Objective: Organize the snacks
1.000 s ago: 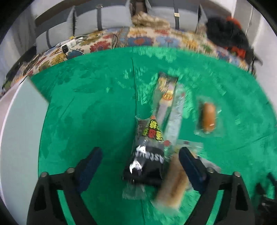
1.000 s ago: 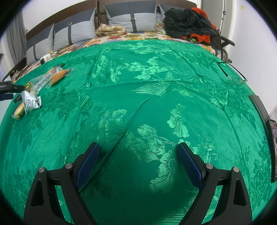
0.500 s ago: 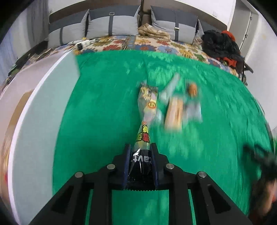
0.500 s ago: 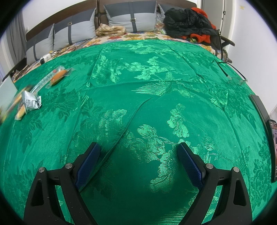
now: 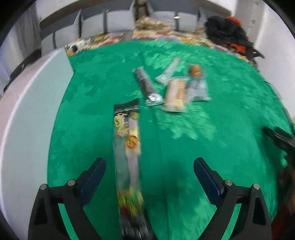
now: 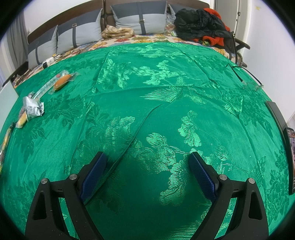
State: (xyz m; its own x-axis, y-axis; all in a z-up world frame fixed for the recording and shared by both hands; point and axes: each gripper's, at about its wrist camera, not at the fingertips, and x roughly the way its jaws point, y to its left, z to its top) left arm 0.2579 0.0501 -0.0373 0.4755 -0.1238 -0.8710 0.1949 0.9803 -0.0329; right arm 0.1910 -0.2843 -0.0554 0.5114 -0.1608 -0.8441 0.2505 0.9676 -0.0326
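The left gripper (image 5: pixel 149 171) has its jaws opening, spread wide; a long snack packet (image 5: pixel 128 147) lies lengthwise between them, touched by neither pad. Only the left wrist view shows a white box (image 5: pixel 27 114) at its left. The right gripper (image 6: pixel 147 168) hangs with jaws spread and empty over the green cloth (image 6: pixel 166 96) covering a bed with grey pillows (image 6: pixel 140 18).

A bed spread with a green brocade cloth (image 6: pixel 166 103) over a floral sheet (image 6: pixel 147 37); grey cushions (image 6: pixel 140 18) line a dark wooden headboard (image 6: pixel 106 9); black and red clothing (image 6: pixel 202 27) is heaped beside white walls (image 6: pixel 267 37).
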